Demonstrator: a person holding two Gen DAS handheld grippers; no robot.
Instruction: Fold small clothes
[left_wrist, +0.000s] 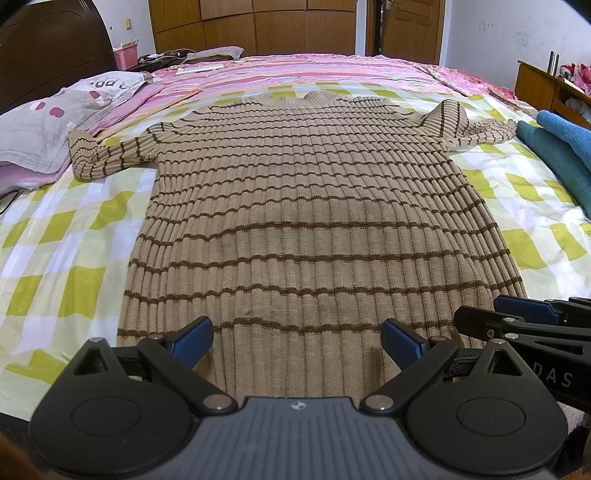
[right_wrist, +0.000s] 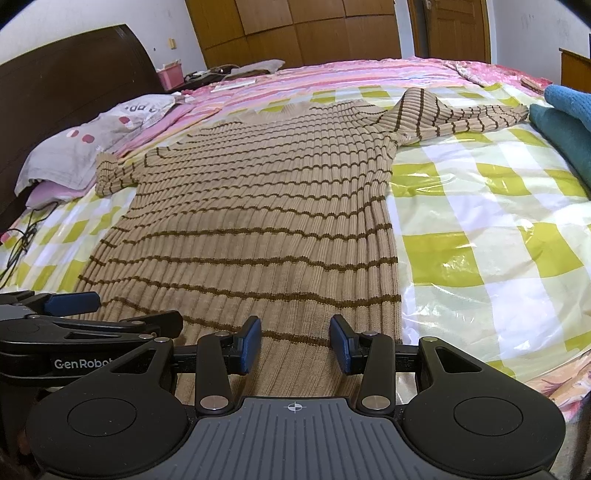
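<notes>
A beige ribbed sweater with thin brown stripes (left_wrist: 306, 206) (right_wrist: 255, 221) lies flat on the bed, collar at the far end and hem nearest me. Both short sleeves are spread outward; the right sleeve (right_wrist: 454, 114) is bunched up at the shoulder. My left gripper (left_wrist: 297, 341) stands open wide over the hem's left half, nothing between its blue pads. Over the hem's right corner my right gripper (right_wrist: 295, 345) is also open, with flat fabric lying under the gap and no pinch visible. Each gripper shows in the other's view, the right (left_wrist: 517, 319) and the left (right_wrist: 110, 312), close side by side.
The bed carries a glossy yellow-green checked cover (right_wrist: 480, 229) and a pink striped quilt (left_wrist: 314, 70) beyond. A grey pillow (left_wrist: 55, 114) lies left, folded teal cloth (left_wrist: 557, 147) right. A dark headboard (right_wrist: 55, 77), a cable (right_wrist: 22, 236) and a wooden cabinet (left_wrist: 543, 85) border the bed.
</notes>
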